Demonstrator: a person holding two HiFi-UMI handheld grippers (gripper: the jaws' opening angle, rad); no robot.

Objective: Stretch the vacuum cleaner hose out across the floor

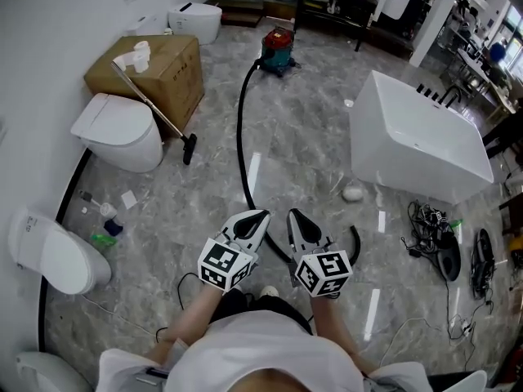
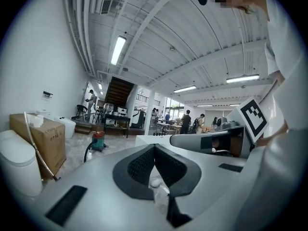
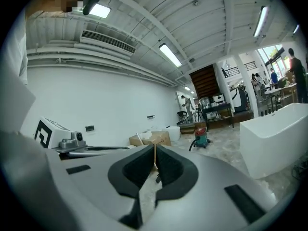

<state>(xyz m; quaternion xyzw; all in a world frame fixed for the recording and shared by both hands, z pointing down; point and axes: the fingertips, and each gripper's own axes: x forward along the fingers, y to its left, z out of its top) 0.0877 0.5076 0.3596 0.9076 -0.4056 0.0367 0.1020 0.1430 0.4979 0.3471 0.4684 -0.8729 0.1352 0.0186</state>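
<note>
The red and teal vacuum cleaner [image 1: 278, 51] stands far up the marble floor. Its black hose [image 1: 240, 137] runs from it toward me, passes beneath both grippers and curls up again at the right. My left gripper [image 1: 260, 216] and right gripper [image 1: 292, 215] hang side by side above the hose, both pointing away from me. In the left gripper view the left gripper [image 2: 154, 147] is shut with nothing between its pads, and the vacuum cleaner [image 2: 98, 141] shows beyond. The right gripper [image 3: 155, 147] is likewise shut and empty.
A white bathtub [image 1: 417, 137] stands at the right, with tangled cables [image 1: 433, 235] on the floor below it. Toilets [image 1: 118, 129] line the left wall beside a cardboard box [image 1: 155, 68]. A metal wand with a floor nozzle [image 1: 157, 114] leans there. People stand far off.
</note>
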